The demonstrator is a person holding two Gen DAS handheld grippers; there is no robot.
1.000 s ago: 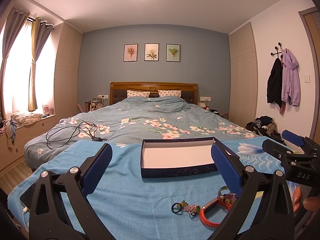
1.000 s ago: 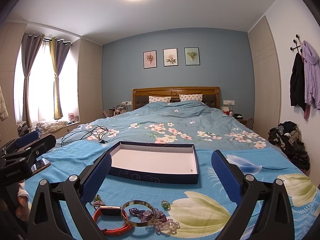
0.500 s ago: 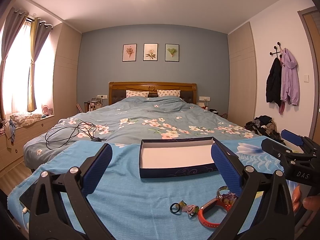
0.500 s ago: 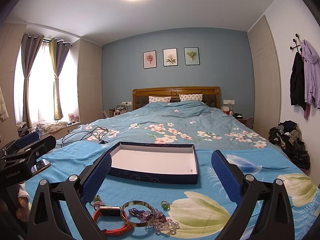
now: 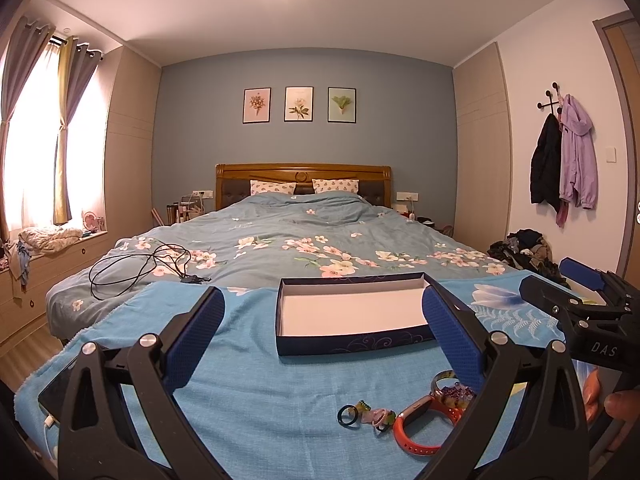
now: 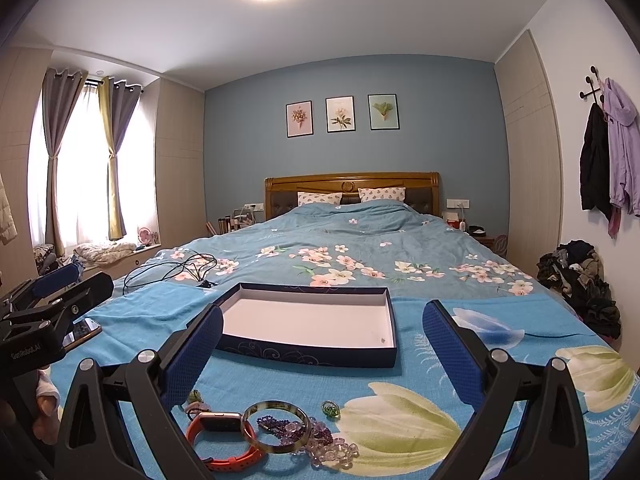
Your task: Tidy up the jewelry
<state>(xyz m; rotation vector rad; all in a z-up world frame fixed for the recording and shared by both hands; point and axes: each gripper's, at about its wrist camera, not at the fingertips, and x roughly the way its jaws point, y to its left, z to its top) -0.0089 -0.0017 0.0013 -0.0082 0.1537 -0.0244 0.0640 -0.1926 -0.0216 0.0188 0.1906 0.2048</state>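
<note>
A shallow dark-blue box point(image 5: 352, 312) point(image 6: 308, 322) with a white inside lies open on the blue cloth at the foot of the bed. In front of it lies a small heap of jewelry: an orange band point(image 6: 224, 446) point(image 5: 416, 428), a bangle point(image 6: 276, 426), purple and clear beads point(image 6: 320, 444), a green ring point(image 6: 331, 408) and a dark ring point(image 5: 348, 416). My left gripper point(image 5: 324, 328) is open above the cloth, left of the heap. My right gripper point(image 6: 322, 340) is open, hovering just above the heap. Neither holds anything.
A phone point(image 6: 82, 330) lies on the cloth at the left edge. A black cable point(image 5: 140, 266) is coiled on the floral duvet beyond. Clothes are piled on the floor at the right point(image 6: 580, 280). A hand point(image 5: 618, 404) grips the right tool.
Both views have shifted only slightly; the grippers stay open and the jewelry and box have not moved.
</note>
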